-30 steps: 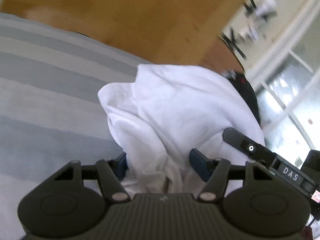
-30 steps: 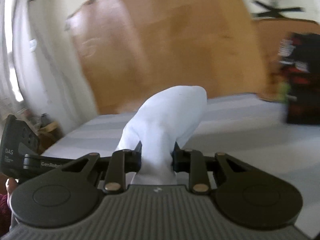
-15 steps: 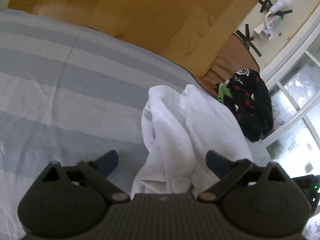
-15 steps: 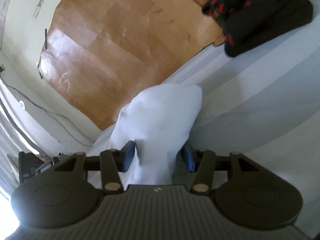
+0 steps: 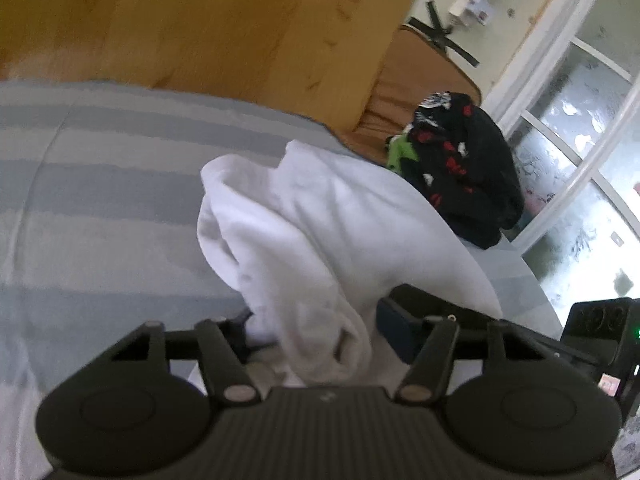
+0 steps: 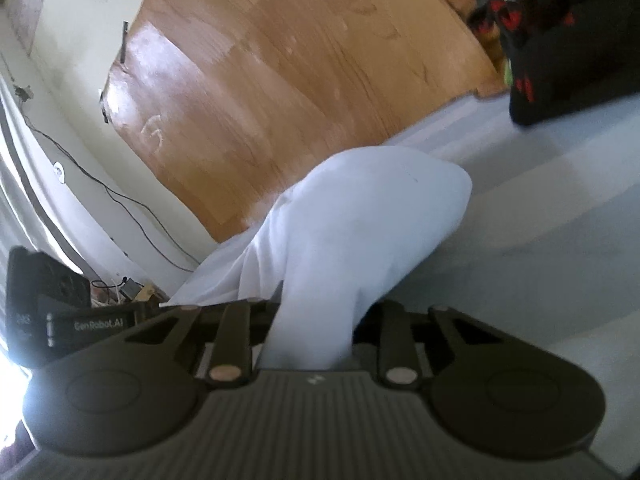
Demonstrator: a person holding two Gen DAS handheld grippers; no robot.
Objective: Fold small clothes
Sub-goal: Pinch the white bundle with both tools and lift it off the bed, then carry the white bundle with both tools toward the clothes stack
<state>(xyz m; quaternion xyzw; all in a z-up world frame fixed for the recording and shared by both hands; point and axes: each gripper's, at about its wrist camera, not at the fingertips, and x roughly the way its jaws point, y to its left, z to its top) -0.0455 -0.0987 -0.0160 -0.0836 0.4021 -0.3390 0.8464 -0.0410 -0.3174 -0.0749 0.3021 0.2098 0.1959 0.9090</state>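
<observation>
A white garment [image 5: 320,240] hangs bunched over the striped grey bedsheet [image 5: 100,220]. My left gripper [image 5: 316,332] is shut on a fold of it at the bottom of the left wrist view. My right gripper [image 6: 316,320] is shut on another part of the same white garment [image 6: 360,232], which bulges forward between its fingers. The other gripper shows at the left edge of the right wrist view [image 6: 60,312]. The cloth hides both pairs of fingertips.
A black garment with red and white print [image 5: 464,164] lies at the bed's far right, also in the right wrist view [image 6: 560,40]. A wooden headboard [image 5: 200,32] stands behind the bed. A window [image 5: 580,160] is at the right.
My left gripper's fingers were wide apart half a second ago and have closed on the white garment. The right gripper has kept its hold while swinging round.
</observation>
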